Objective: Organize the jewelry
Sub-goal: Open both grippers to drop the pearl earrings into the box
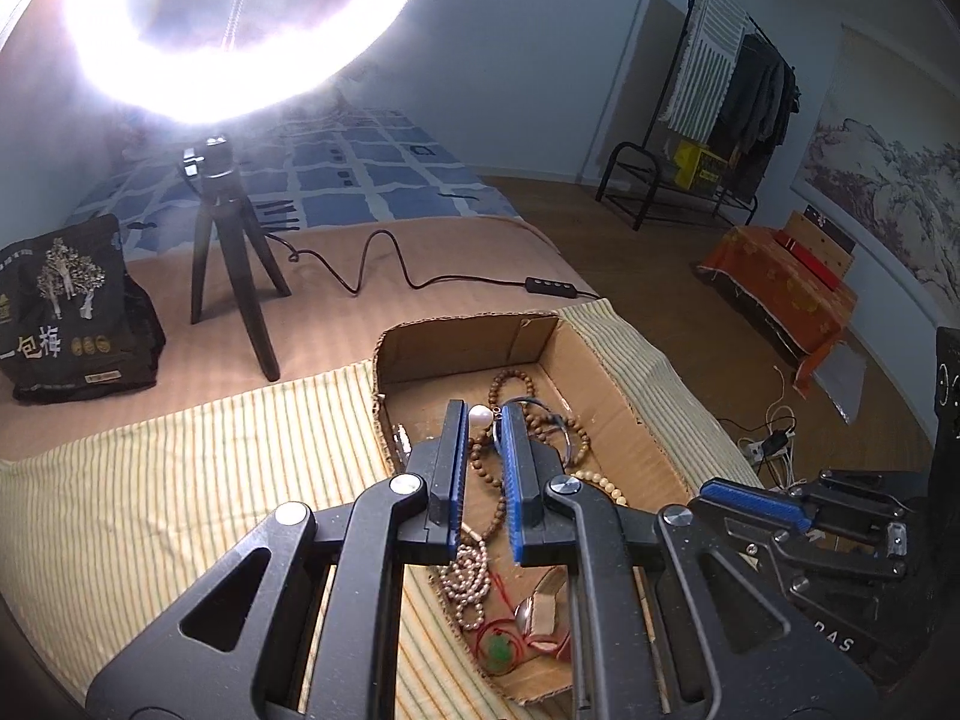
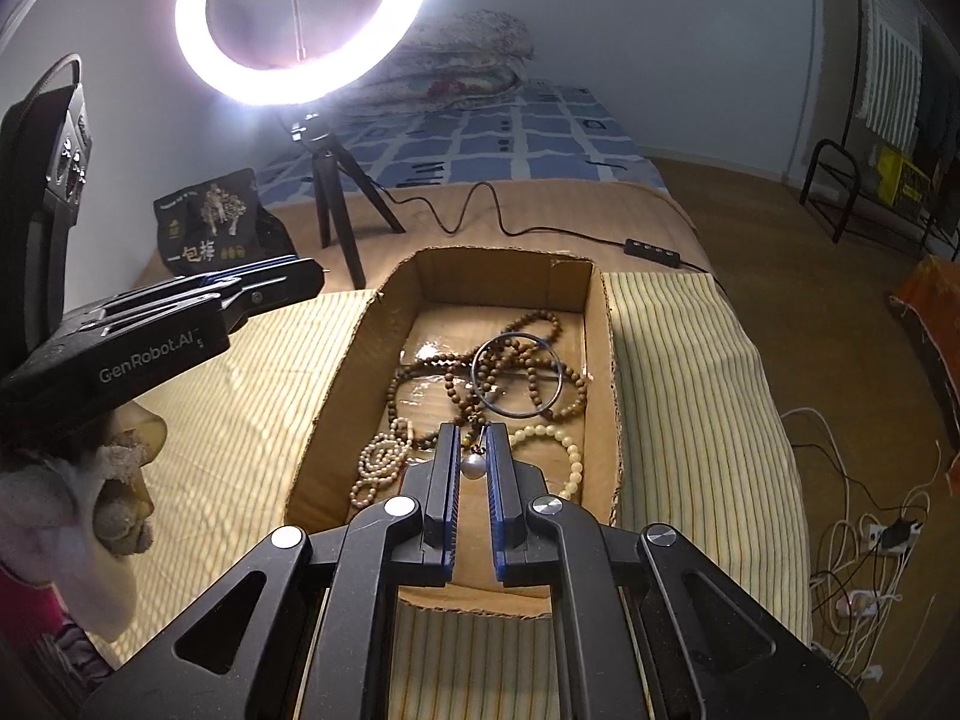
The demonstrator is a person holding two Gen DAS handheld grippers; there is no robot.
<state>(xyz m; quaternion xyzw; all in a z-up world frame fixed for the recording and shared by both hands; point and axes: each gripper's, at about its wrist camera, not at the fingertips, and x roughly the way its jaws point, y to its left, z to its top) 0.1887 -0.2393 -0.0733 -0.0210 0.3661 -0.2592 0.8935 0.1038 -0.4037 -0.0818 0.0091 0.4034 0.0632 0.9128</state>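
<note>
A black bag (image 1: 72,312) and a ring light (image 1: 240,30) on its tripod stood at the left. The left gripper (image 1: 483,414) was nearly closed, a white pearl (image 1: 481,417) pinched at its fingertips above the cardboard box (image 1: 618,384). The right gripper (image 2: 471,438) was also nearly closed, with a pearl (image 2: 471,469) between its blue pads over the box (image 2: 600,324). Brown beads (image 2: 528,354), a dark bangle (image 2: 517,375) and a cream bracelet (image 2: 561,450) lay inside, on striped cloth (image 2: 690,390).

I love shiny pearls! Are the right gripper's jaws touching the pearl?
Touching. The right wrist view shows the pearl pinched between the right gripper jaws, no gap on either side, above the cardboard box.
</note>
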